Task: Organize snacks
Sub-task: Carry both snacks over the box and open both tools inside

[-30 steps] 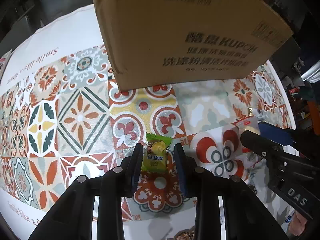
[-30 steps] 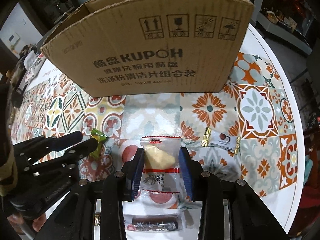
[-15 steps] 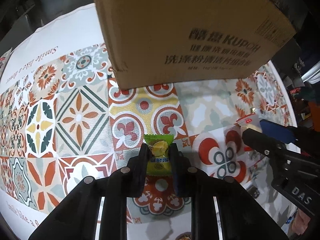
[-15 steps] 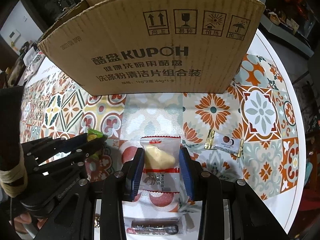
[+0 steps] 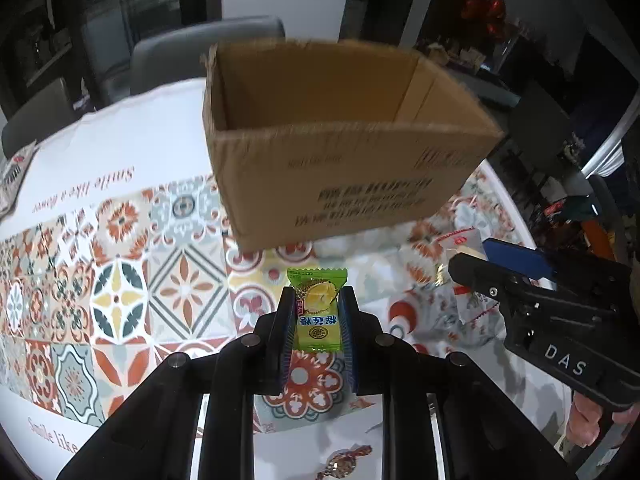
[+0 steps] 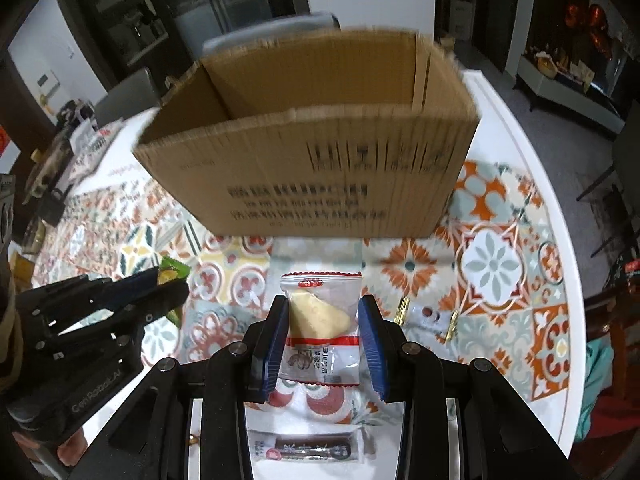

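Note:
My left gripper (image 5: 317, 312) is shut on a small green candy packet (image 5: 318, 312) and holds it above the patterned tablecloth. In front of it stands an open cardboard box (image 5: 344, 184), its inside bare as far as I see. My right gripper (image 6: 323, 316) is shut on a clear packet with a pale yellow pastry (image 6: 320, 328), also lifted, with the same box (image 6: 312, 184) just ahead. In the right wrist view the left gripper (image 6: 172, 284) shows at the left with the green candy (image 6: 173, 274). The left wrist view shows the right gripper (image 5: 476, 256) at the right with its packet (image 5: 460, 240).
A brown-and-white snack bar (image 6: 306, 450) lies below the right gripper. A small white packet with gold ends (image 6: 426, 314) rests to its right. A gold-wrapped candy (image 5: 342, 464) lies near the table's front edge. Chairs (image 5: 200, 52) stand behind the round table (image 6: 532, 184).
The left gripper closed on the green candy and lifted it. The right gripper rose with its pastry packet. The box's open top has come into view in both wrist views.

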Available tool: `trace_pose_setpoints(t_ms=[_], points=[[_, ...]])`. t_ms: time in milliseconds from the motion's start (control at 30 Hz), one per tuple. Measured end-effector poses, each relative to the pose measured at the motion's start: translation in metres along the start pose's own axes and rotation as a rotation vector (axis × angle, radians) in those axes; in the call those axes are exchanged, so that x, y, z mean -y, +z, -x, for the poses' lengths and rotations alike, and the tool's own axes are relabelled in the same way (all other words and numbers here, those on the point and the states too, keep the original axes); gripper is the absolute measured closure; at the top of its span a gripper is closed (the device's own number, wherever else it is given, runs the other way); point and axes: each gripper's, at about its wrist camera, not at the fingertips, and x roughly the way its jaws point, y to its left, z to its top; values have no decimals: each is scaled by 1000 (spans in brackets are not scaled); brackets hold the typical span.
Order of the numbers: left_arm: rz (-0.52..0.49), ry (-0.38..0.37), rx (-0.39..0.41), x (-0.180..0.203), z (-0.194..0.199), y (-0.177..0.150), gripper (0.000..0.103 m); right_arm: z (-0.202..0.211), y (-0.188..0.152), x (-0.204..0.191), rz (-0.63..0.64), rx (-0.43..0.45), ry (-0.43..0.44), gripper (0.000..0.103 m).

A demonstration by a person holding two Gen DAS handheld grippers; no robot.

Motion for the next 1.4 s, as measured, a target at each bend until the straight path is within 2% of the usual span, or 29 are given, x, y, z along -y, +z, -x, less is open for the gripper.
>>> trace_pose_setpoints(t_ms=[400, 733, 967, 1233, 1333, 1367, 1400], points=[[-42, -4, 124, 13, 56, 37, 81, 59, 32, -4, 31, 138, 18, 66], [-46, 15, 194, 12, 72, 70, 81, 89, 72, -11, 86, 217, -5, 66], [-46, 14, 197, 8, 62, 87, 81, 89, 94, -9, 101, 237, -12, 66], [-69, 15, 196, 4, 40, 110, 81, 59, 110, -2, 104, 215, -3, 66], [-78, 29, 201, 4, 31, 116, 74, 49, 114, 2, 100, 221, 3, 66], [-80, 45, 204, 3, 29, 117, 61, 46, 115, 3, 102, 223, 7, 65], [-77, 63, 212, 2, 28, 116, 55, 44, 116, 4, 105, 223, 9, 56]])
